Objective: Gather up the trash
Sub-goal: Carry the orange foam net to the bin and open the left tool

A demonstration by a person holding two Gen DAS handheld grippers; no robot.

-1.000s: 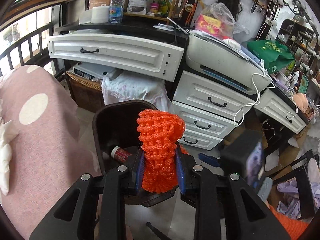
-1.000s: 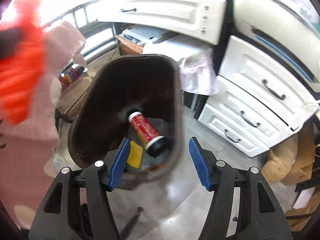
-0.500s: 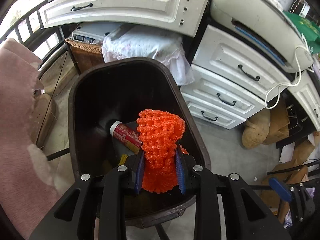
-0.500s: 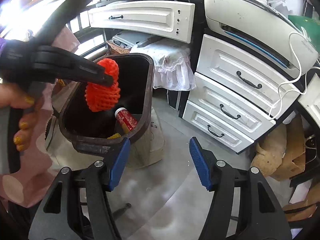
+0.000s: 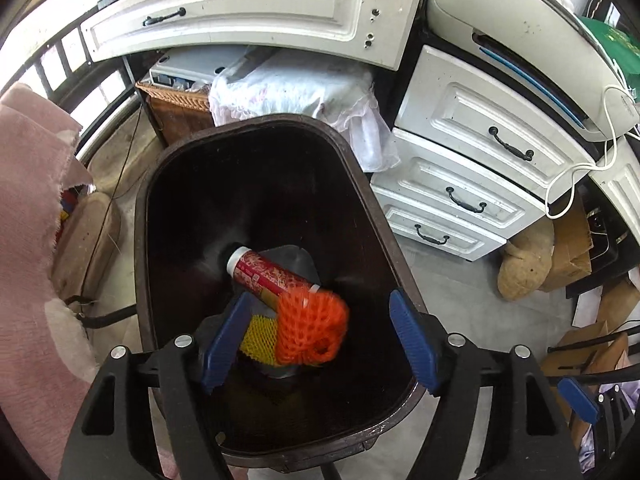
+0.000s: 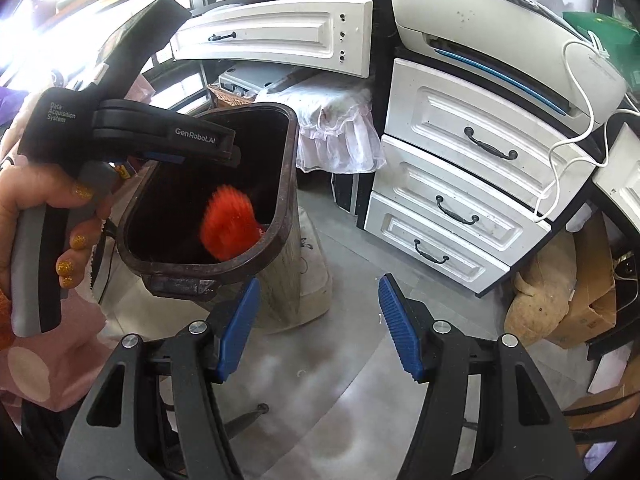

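Observation:
A dark brown trash bin (image 5: 376, 208) stands on the floor. My left gripper (image 5: 320, 340) is open above its mouth. An orange foam net (image 5: 310, 328) is loose below it, blurred, falling inside the bin. It also shows in the right wrist view (image 6: 228, 226), inside the bin (image 6: 280, 224). A red bottle (image 5: 268, 274) and a yellow foam net (image 5: 258, 340) lie at the bin's bottom. My right gripper (image 6: 318, 328) is open and empty over the floor, right of the bin.
White drawers (image 5: 472, 160) and a printer (image 5: 532, 48) stand right of the bin. A cloth-covered box (image 5: 300, 84) and wicker basket (image 5: 176, 108) are behind it. Pink bedding (image 5: 28, 216) lies left. Cardboard boxes (image 6: 592, 280) and a sack (image 6: 536, 304) sit at right.
My left gripper opened and let go of the orange foam net, which drops into the bin. The right gripper backed away slightly.

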